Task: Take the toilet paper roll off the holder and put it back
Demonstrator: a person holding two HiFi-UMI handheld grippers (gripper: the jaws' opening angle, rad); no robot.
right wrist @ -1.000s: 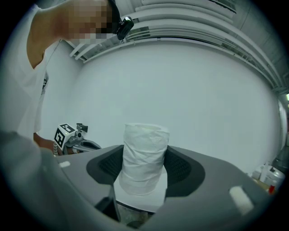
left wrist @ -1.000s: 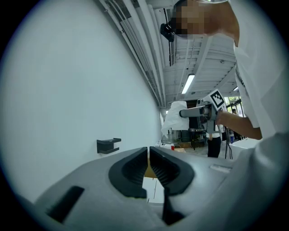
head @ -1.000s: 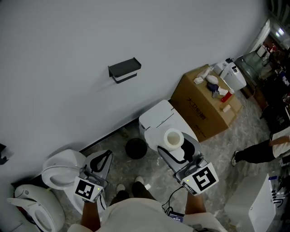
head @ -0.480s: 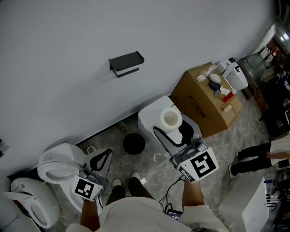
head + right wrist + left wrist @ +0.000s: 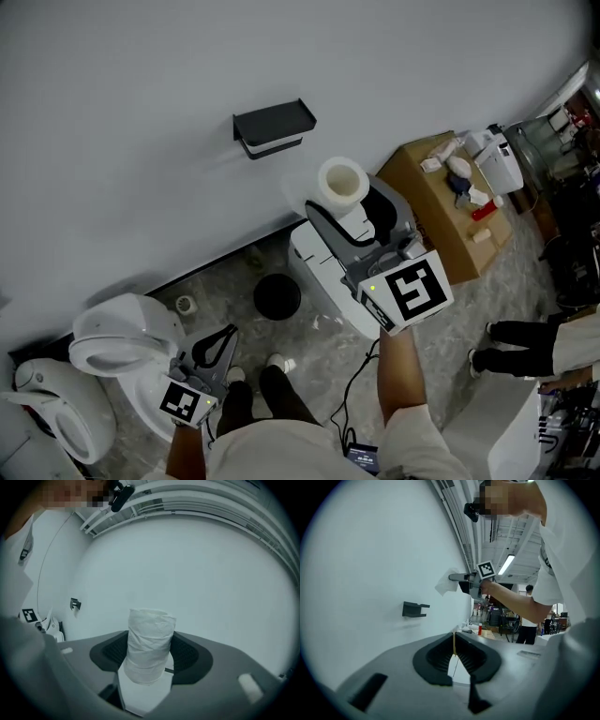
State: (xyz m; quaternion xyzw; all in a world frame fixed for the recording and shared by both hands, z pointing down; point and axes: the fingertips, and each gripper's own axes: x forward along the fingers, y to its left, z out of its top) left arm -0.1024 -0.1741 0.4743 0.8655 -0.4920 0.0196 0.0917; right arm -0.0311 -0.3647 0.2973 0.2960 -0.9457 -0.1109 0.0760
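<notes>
A white toilet paper roll [image 5: 342,185] stands upright between the jaws of my right gripper [image 5: 345,208], which is shut on it. The roll hangs in the air close to the white wall, a little right of and below the black holder [image 5: 274,127]. In the right gripper view the roll [image 5: 149,641] fills the middle and the holder [image 5: 75,604] is small at far left. My left gripper [image 5: 214,345] hangs low by the toilet, jaws shut with nothing in them. The left gripper view shows the holder [image 5: 415,609] and the roll [image 5: 446,585] up by the wall.
A white toilet [image 5: 122,342] stands at lower left, a white box-like unit [image 5: 323,267] under the right gripper, and a black round bin [image 5: 277,296] between them. A cardboard box [image 5: 445,230] with small items sits at right. Another person's legs [image 5: 525,336] are at far right.
My right gripper has lifted the roll up and left, from above the white unit toward the wall near the holder. The left gripper has sunk slightly.
</notes>
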